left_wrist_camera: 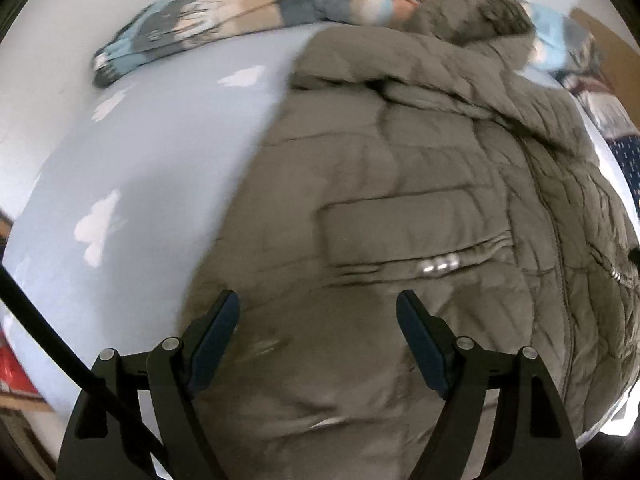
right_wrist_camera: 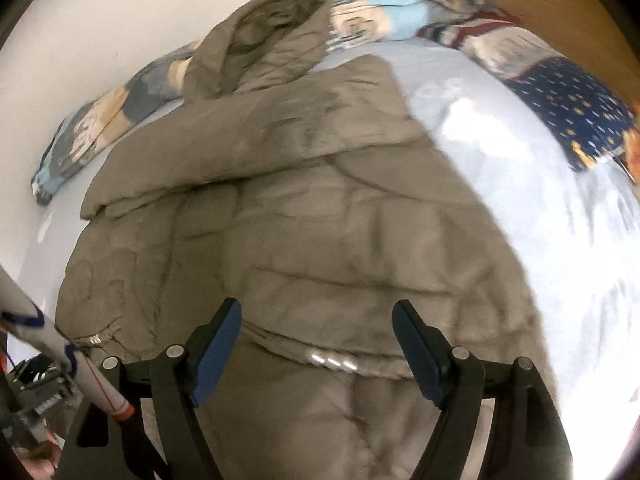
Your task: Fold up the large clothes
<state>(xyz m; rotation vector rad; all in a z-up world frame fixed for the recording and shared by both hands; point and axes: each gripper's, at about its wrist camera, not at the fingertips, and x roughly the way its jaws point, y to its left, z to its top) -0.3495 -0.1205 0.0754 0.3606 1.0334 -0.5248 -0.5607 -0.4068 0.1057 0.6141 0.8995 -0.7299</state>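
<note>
Both tongs, left tongs (left_wrist_camera: pixel 318 312) and right tongs (right_wrist_camera: pixel 317 320), are held open and empty above the padded jacket (left_wrist_camera: pixel 400 184), which is spread on the bed (left_wrist_camera: pixel 140 152), presumably for grasping its hem.

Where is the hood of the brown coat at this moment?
In the right wrist view the hood lies at the top, left of centre, at the far end of the brown coat, resting against the patterned blanket beside the white wall.
</note>
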